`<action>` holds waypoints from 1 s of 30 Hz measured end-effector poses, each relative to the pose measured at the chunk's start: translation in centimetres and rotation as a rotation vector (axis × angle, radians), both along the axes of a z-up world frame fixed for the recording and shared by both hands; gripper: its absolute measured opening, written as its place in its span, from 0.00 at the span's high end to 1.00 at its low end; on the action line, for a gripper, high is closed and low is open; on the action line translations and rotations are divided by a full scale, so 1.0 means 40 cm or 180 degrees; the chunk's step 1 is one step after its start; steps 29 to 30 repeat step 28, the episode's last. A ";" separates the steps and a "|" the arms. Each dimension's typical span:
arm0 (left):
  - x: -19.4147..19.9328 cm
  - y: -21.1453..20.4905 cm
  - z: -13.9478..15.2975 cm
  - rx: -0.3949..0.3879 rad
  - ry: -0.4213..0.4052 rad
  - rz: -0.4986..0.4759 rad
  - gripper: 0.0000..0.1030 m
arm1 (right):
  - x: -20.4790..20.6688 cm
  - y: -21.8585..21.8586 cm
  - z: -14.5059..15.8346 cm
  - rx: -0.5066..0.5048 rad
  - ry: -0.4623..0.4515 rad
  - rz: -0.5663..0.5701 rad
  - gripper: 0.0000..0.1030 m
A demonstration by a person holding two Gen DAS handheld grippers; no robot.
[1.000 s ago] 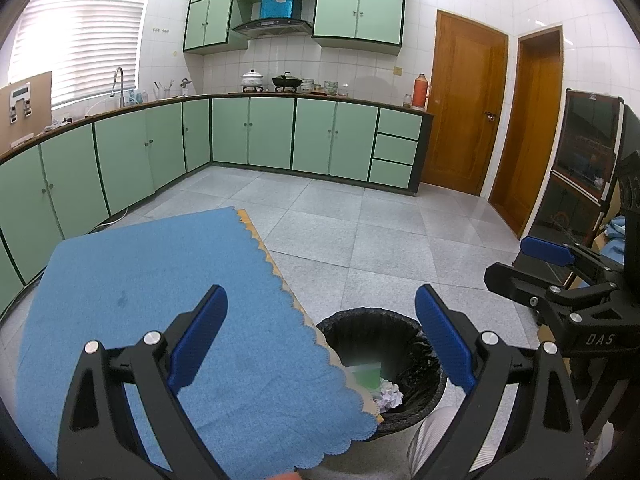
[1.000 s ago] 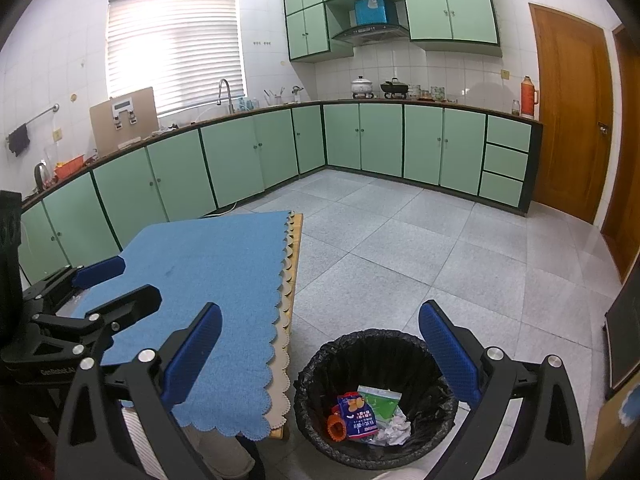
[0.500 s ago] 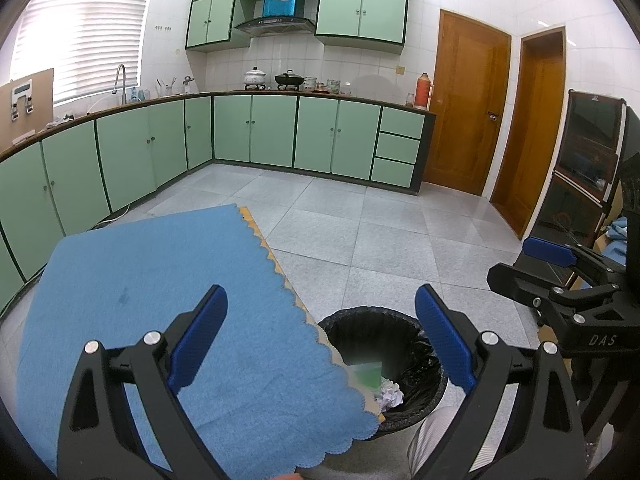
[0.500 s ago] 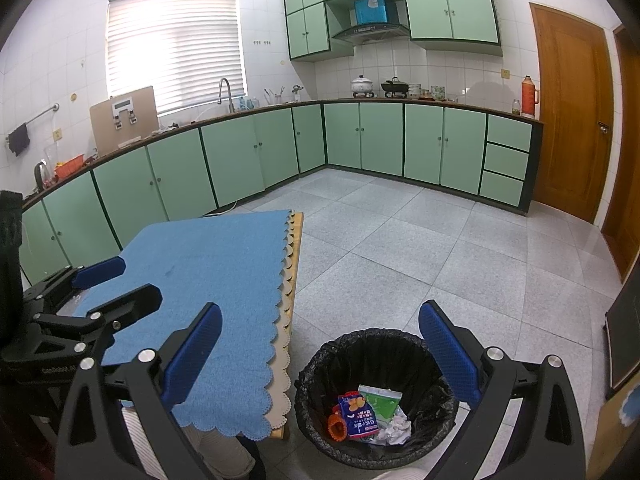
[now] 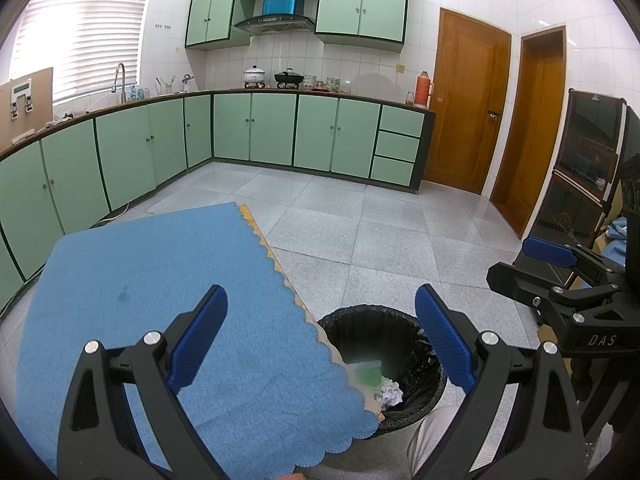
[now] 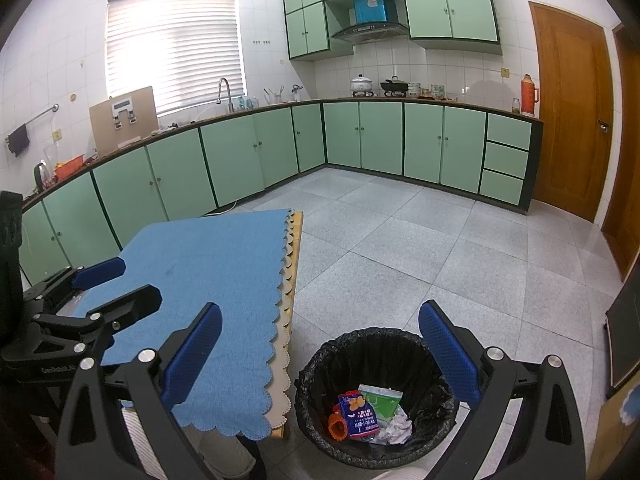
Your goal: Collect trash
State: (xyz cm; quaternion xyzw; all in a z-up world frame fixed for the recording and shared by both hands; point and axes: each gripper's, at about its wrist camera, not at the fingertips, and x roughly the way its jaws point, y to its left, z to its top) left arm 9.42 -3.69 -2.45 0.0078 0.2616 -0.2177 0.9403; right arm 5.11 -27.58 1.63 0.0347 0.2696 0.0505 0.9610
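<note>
From my left wrist camera, the left gripper hangs with its blue-padded fingers spread wide and nothing between them, over the near end of the tabletop, which is covered by a blue cloth with a scalloped edge. The cloth shows a faint dark spot and no litter that I can see. Just past the tabletop's right edge, on the grey tiled floor, stands a trash bin lined with a black bag; a green packet and a crumpled paper ball lie inside. The right gripper shows at the right, side on, so I cannot tell its opening from here. Green cabinets run along two walls beneath a counter carrying pots, and two wooden doors stand to the right. From my right wrist camera, the right gripper is equally wide open and empty, hovering over the trash bin, which sits on the floor just beside the tabletop. Inside I see a green packet, a blue snack wrapper, an orange item and a crumpled paper ball. The blue cloth lies bare, with the left gripper over its near-left corner. A bright window with blinds sits above the sink.
</note>
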 end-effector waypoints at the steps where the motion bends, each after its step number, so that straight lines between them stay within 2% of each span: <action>1: 0.001 -0.004 0.001 -0.0002 0.0003 0.0000 0.11 | 0.000 -0.002 0.000 -0.0003 -0.0001 -0.0001 0.06; 30: 0.002 -0.033 -0.002 0.0003 0.0041 0.0029 0.11 | 0.007 -0.011 -0.021 0.0028 0.0035 -0.0033 0.06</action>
